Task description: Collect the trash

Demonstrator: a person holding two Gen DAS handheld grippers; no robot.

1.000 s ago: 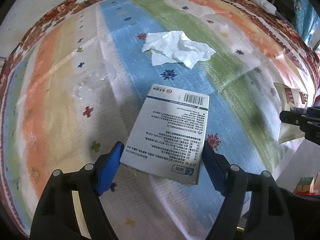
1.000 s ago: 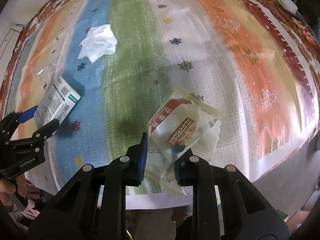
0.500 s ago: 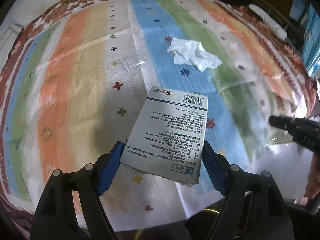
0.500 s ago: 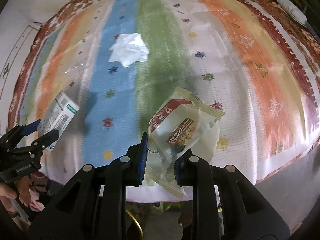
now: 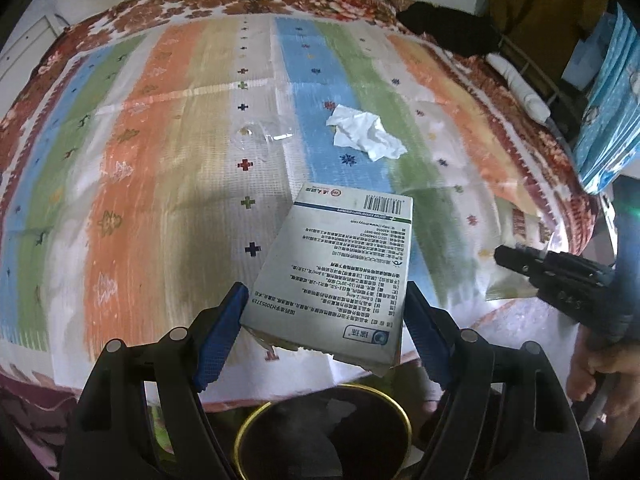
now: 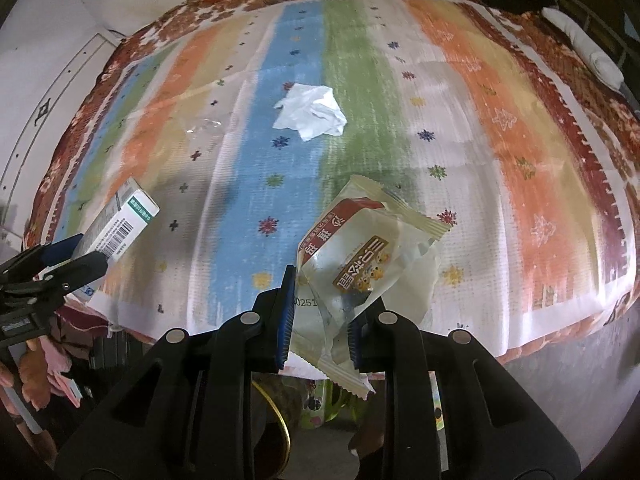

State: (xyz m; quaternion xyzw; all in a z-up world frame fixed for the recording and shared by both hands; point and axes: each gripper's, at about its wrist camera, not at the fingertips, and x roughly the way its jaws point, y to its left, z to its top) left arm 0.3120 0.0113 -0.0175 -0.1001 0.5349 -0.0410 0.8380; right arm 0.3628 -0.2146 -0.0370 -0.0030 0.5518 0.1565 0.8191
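Observation:
My left gripper (image 5: 325,312) is shut on a white medicine box (image 5: 340,268) with printed text and a barcode, held above the near edge of the striped cloth. That box (image 6: 120,224) and the left gripper (image 6: 68,260) also show at the left of the right wrist view. My right gripper (image 6: 320,312) is shut on a crinkled snack wrapper (image 6: 360,256), lifted over the cloth's near edge. The right gripper (image 5: 532,264) reaches in from the right of the left wrist view. A crumpled white tissue (image 5: 364,136) and a clear plastic scrap (image 5: 260,136) lie on the cloth.
A dark bin with a gold rim (image 5: 324,428) stands below the cloth's near edge, under the box; its rim (image 6: 276,412) shows under the wrapper too. A striped cloth (image 5: 160,160) covers the bed. A dark garment (image 5: 448,28) and a white roll (image 5: 524,88) lie at its far right.
Both grippers have risen and drawn back toward the cloth's near edge with their loads. The gold-rimmed bin has come into view below them. Tissue and plastic scrap stay put.

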